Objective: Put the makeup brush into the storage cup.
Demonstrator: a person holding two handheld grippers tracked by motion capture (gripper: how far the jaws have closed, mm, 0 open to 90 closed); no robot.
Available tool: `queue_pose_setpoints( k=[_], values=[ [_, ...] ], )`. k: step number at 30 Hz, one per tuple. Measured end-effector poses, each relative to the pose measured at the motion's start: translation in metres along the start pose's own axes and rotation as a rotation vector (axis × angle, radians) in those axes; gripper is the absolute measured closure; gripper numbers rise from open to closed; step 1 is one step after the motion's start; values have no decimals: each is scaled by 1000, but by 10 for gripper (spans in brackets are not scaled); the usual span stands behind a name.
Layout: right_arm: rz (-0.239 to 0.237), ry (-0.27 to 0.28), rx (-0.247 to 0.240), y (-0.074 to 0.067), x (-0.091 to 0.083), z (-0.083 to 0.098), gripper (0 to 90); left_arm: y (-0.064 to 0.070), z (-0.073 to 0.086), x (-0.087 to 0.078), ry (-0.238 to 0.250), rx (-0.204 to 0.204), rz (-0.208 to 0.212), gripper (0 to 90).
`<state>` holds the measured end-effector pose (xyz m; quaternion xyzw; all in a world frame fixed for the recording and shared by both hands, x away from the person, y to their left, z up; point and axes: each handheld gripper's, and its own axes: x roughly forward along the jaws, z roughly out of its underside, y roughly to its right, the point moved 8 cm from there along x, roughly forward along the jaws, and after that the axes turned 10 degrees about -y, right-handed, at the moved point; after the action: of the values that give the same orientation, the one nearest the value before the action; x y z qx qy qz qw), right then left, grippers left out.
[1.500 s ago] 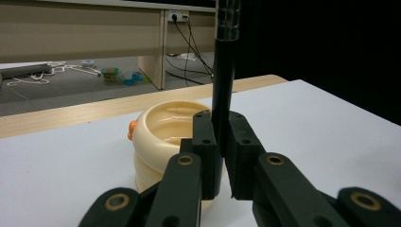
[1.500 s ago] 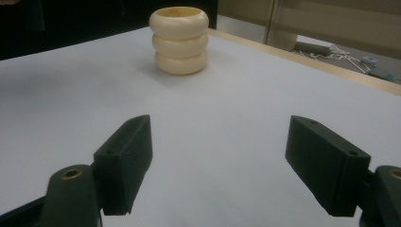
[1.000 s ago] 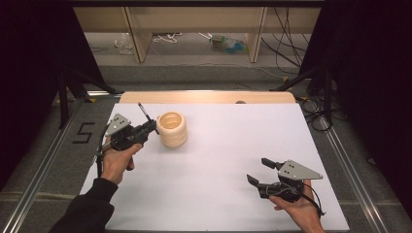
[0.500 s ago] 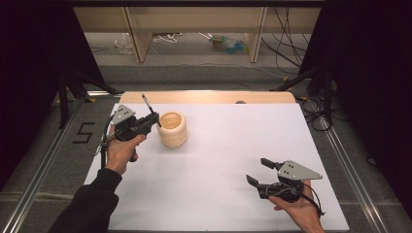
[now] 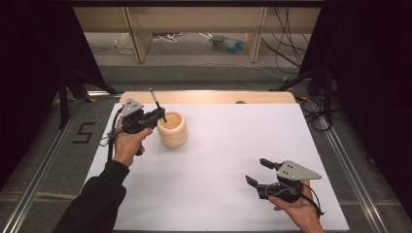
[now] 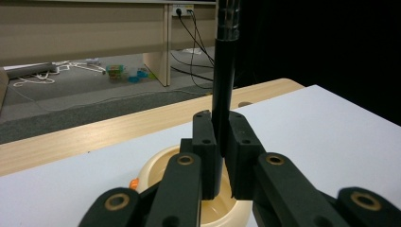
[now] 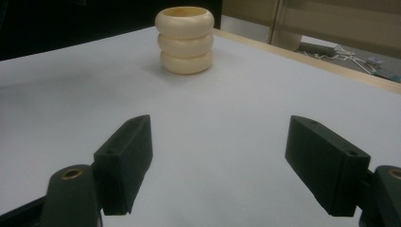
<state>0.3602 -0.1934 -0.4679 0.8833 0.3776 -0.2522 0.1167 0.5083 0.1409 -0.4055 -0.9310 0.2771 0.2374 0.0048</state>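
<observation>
A cream ribbed holder (image 5: 172, 129), shaped like three stacked rings, stands on the white table top (image 5: 228, 145) at the left. My left gripper (image 5: 159, 114) hovers at its left rim, shut on a thin black pen (image 5: 156, 103) that sticks up and tilts back. Along the left gripper's jaws, the pen (image 6: 224, 71) rises upright from between them, above the holder's open mouth (image 6: 161, 165), where a small orange bit (image 6: 134, 182) shows inside. My right gripper (image 5: 256, 172) rests low at the front right, open with nothing in it. Far off in its view stands the holder (image 7: 185, 39).
A wooden strip (image 5: 209, 97) runs along the table's far edge. Behind it are the floor, cables and shelf legs (image 5: 252, 29). Dark curtains flank both sides. A "5" mark (image 5: 83, 132) lies on the floor at the left.
My left gripper has risen and drawn back a little with the pen, tilting it more upright beside the holder. The right gripper has stayed put.
</observation>
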Motion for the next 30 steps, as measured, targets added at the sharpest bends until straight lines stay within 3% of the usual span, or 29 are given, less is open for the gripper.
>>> queue_pose_setpoints(
  k=[5, 6, 10, 16, 23, 24, 25, 30],
  values=[
    [-3, -5, 1, 0, 0, 0, 251, 0, 3, 7, -17, 2, -4, 833],
    [-9, 37, -1, -1, 3, -3, 250, -1, 3, 8, -18, 4, -8, 833],
    [-12, 40, -1, -1, 3, -3, 250, -2, 2, 13, -21, -8, -11, 833],
    [-5, 27, 0, -1, 3, -2, 250, -2, -1, 19, -34, 16, -22, 833],
    [-9, -1, -2, -1, 0, 0, 251, -7, 2, 28, -52, -6, -29, 833],
    [-9, 0, -2, -1, 0, 0, 251, -7, 3, 30, -53, -7, -29, 833],
    [-20, 37, -1, -2, 3, -3, 250, -7, 4, 31, -59, -12, -28, 833],
    [-12, 17, -8, -1, 2, -1, 251, -9, 7, 35, -71, -15, -26, 833]
  ],
)
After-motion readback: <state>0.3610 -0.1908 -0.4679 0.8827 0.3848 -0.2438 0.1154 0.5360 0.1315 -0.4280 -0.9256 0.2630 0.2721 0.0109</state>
